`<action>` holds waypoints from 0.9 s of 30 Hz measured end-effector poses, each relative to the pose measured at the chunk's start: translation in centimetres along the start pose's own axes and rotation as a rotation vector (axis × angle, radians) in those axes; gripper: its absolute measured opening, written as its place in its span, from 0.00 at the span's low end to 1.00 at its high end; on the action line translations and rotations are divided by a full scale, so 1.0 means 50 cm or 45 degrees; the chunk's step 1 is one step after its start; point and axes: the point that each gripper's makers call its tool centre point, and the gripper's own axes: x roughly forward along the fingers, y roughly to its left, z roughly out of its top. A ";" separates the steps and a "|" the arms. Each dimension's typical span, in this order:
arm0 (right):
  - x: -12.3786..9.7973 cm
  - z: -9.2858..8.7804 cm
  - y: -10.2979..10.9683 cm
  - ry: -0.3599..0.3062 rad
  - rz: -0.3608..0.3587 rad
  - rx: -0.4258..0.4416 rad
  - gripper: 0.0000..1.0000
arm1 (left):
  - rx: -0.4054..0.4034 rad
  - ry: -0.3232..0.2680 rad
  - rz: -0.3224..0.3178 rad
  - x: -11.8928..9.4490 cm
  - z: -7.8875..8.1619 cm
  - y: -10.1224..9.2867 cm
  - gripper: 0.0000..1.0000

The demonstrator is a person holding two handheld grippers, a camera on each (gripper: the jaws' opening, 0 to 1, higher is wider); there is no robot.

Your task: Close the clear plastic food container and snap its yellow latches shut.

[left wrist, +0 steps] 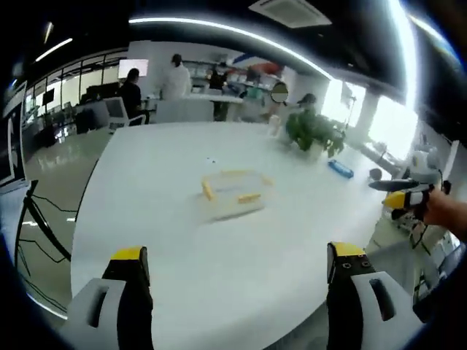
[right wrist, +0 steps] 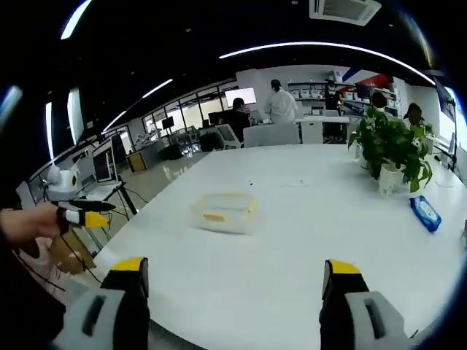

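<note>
Nearest the lens, the left gripper (left wrist: pixel 237 266) and right gripper (right wrist: pixel 233 281) are being held wide open and empty at the near edge of the white table (left wrist: pixel 146 189). The clear container (left wrist: pixel 232 192) with yellow latches (left wrist: pixel 249 197) is being left mid-table, well apart from a potted plant (right wrist: pixel 394 149), with open room being kept on all sides.

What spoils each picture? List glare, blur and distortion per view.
Left gripper view: windows blow out white at right, fisheye bends the table, container soft. Right gripper view: ceiling light strips curve with distortion, container slightly blurred, plant sharper.
</note>
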 end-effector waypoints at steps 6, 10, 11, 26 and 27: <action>-0.032 -0.025 0.014 -0.013 0.001 0.031 1.00 | 0.005 -0.006 -0.024 -0.027 -0.021 -0.033 0.99; -0.044 -0.055 0.000 0.000 -0.016 0.059 1.00 | -0.002 -0.014 -0.020 -0.035 -0.028 -0.038 0.99; -0.047 -0.061 -0.003 0.007 -0.022 0.068 1.00 | -0.014 -0.016 -0.020 -0.035 -0.029 -0.036 0.99; -0.070 -0.100 -0.001 0.005 -0.023 0.139 1.00 | -0.078 -0.055 0.029 -0.067 -0.043 -0.037 0.99; -0.068 -0.103 0.002 0.010 -0.014 0.142 1.00 | -0.085 -0.057 0.032 -0.068 -0.044 -0.037 0.99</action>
